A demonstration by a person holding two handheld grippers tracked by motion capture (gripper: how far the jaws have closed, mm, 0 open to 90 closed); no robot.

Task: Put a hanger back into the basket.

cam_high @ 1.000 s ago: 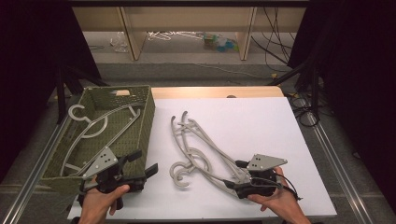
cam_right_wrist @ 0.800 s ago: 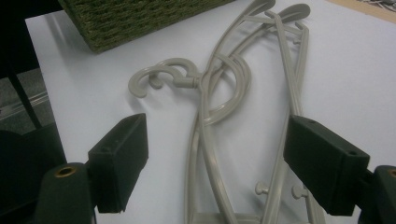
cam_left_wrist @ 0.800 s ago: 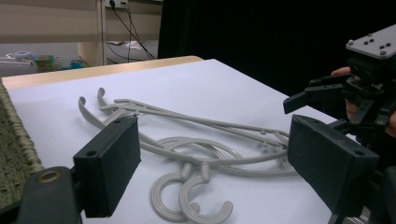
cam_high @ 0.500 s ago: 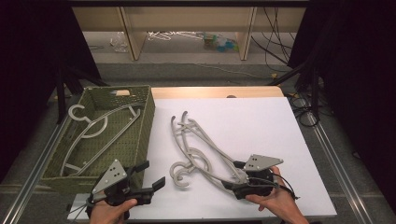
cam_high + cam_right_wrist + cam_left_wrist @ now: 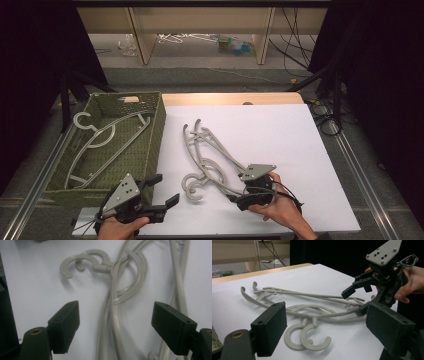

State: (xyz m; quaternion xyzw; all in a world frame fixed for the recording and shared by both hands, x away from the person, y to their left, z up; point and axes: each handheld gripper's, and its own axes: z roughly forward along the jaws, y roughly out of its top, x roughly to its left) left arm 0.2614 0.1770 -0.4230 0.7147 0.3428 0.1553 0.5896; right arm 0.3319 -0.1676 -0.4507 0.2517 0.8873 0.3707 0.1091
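We had one hanger (image 5: 102, 145) in the basket (image 5: 156, 131) already, two hangers (image 5: 212, 159) left on the bench (image 5: 280, 135), and our right tool (image 5: 234, 199) open over them, left tool (image 5: 165, 190) open too

Hangers (image 5: 112, 322) cut off, perhaps two

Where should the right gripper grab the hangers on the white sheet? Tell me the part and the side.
Grip an arm of the two stacked hangers just below the hooks, coming from above: the thin bars lie flat and run lengthwise between the open jaws of the right gripper, so closing should pinch across them.
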